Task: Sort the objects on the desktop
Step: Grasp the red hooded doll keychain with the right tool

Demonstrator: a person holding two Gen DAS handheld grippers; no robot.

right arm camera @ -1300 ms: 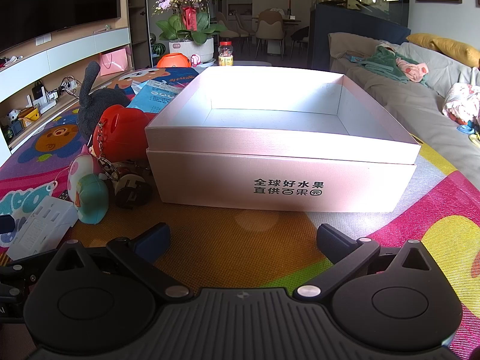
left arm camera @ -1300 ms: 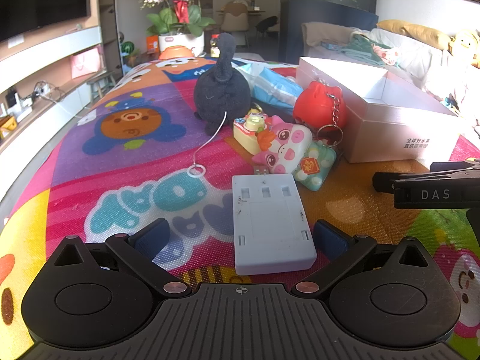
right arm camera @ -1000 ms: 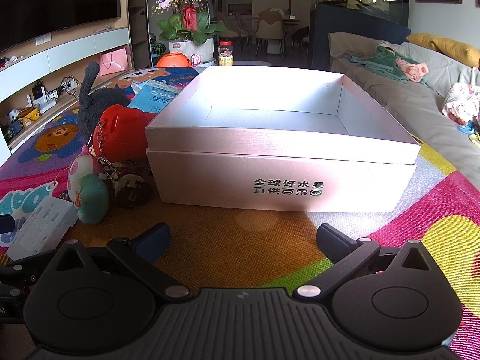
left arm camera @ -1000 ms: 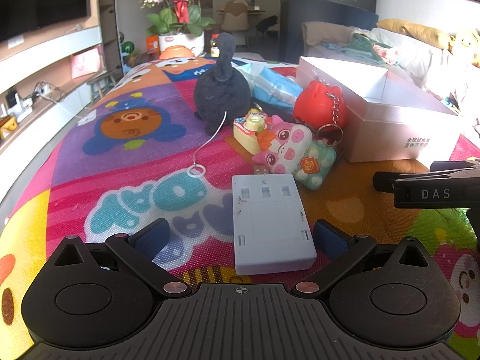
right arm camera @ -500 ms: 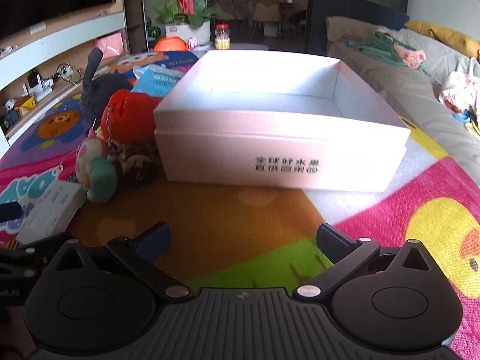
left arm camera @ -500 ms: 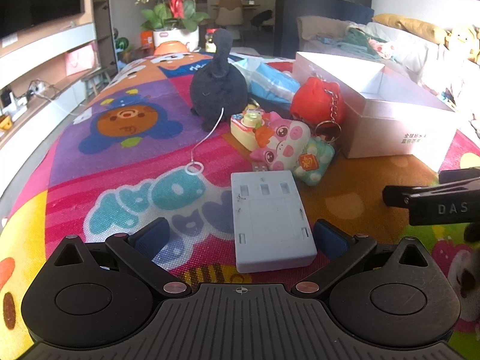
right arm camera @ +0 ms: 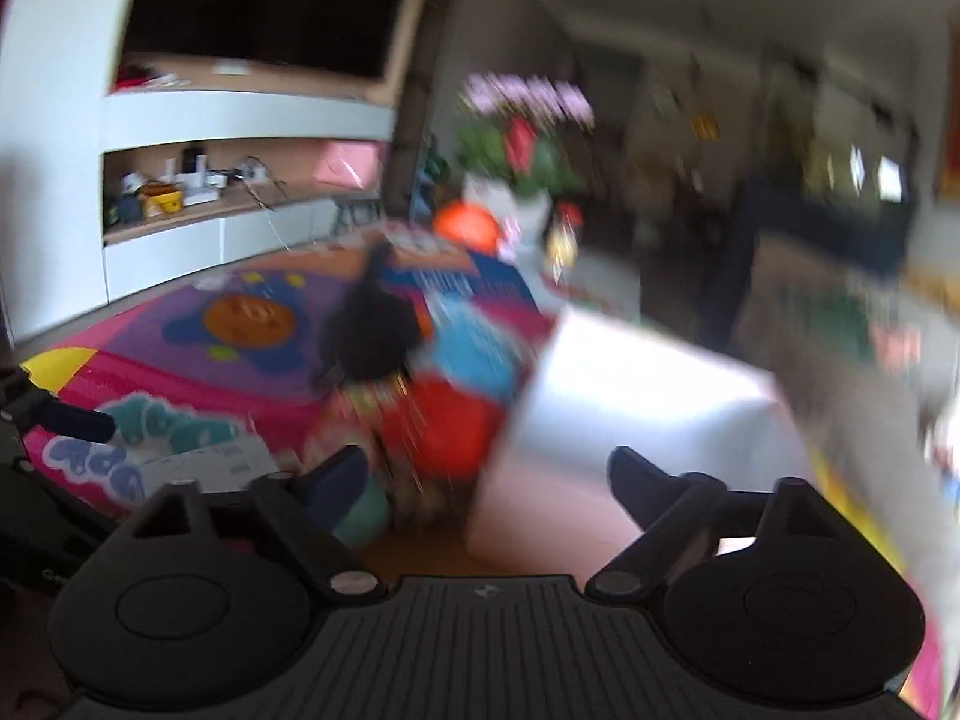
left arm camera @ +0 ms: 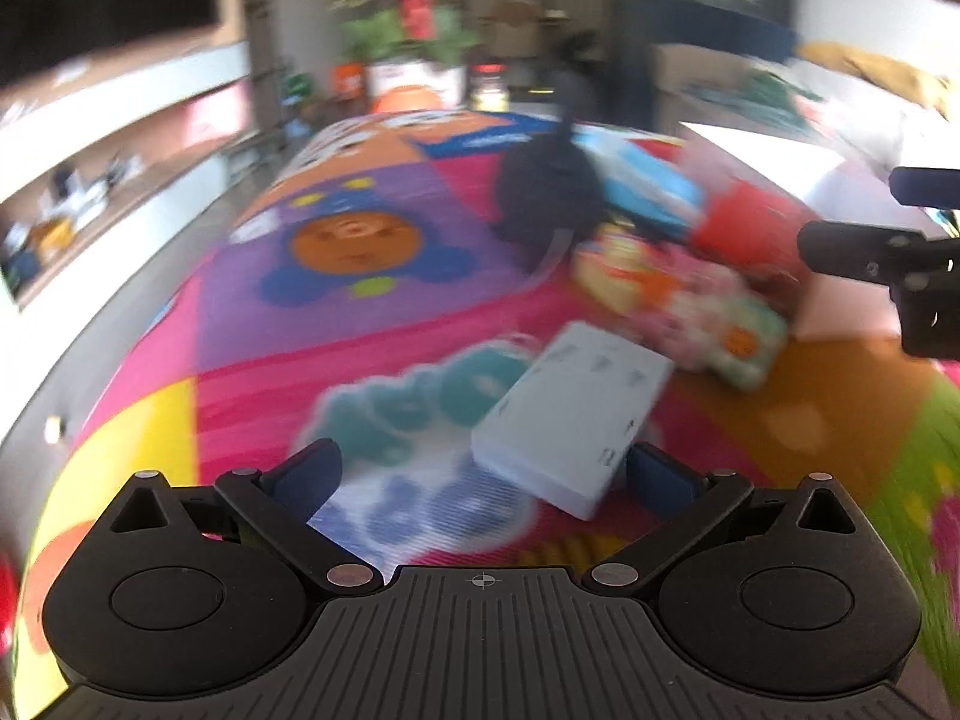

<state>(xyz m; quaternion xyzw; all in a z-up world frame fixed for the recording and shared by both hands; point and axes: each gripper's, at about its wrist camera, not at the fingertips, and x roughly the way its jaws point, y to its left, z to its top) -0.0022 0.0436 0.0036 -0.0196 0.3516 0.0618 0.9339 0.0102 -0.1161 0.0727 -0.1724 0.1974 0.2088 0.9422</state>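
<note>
Both views are motion-blurred, so we describe only what reads clearly. In the left wrist view, our left claw [left arm camera: 480, 468] is spread wide, its blue-tipped fingers [left arm camera: 309, 471] apart w/ nothing pinched. Just ahead, a pale grey-white flat rectangular case [left arm camera: 573, 411] lies on the colourful cartoon play mat [left arm camera: 336, 276], turned at an angle; its near corner sits close beside the right finger, and whether they touch we can't tell. Its top has small slot-like marks. Beyond it is a cluster of toys: a pink-and-mint plush [left arm camera: 714, 318], a red toy [left arm camera: 744, 234], a black plush [left arm camera: 549, 195] & a blue packet [left arm camera: 645, 186].

In the right wrist view, our right claw [right arm camera: 489, 477] is also spread, holding nothing. Between & beyond its fingers are the red toy [right arm camera: 447, 426] and a white open box [right arm camera: 636, 396] w/ pinkish front, just right of the toy. The black plush [right arm camera: 372, 330] sits further back. The grey case [right arm camera: 210, 462] lies at lower left on the mat [right arm camera: 180, 354].
</note>
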